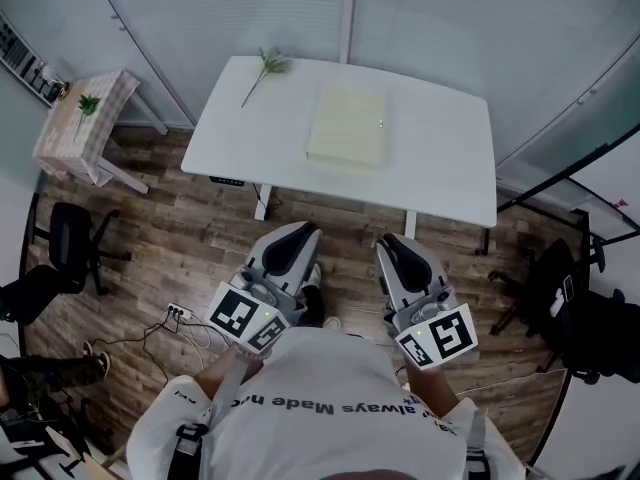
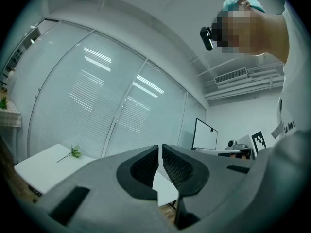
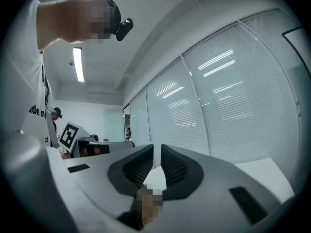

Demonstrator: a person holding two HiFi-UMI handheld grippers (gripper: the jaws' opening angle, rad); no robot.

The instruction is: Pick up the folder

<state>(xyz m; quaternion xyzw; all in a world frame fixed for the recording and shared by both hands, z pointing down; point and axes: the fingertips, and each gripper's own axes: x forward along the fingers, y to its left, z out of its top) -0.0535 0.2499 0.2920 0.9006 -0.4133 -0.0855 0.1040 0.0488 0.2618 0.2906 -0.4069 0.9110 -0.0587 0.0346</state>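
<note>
On the white table [image 1: 440, 158] lies the folder [image 1: 346, 126].

Wore a white short-sleeved T-shirt [image 1: 320, 393] with dark lettering, and dark straps [image 1: 188, 446] at the shoulders. Bore a small black camera [image 2: 206, 37] at the head, under what seemed a teal cap [image 2: 241, 3]. Showed smooth grey rounded shells on left gripper [image 1: 300, 232] and right gripper [image 1: 392, 244], black ribbed pads [image 2: 146, 168] inside the jaws, and white cubes [image 1: 243, 315] printed with black square markers.
</note>
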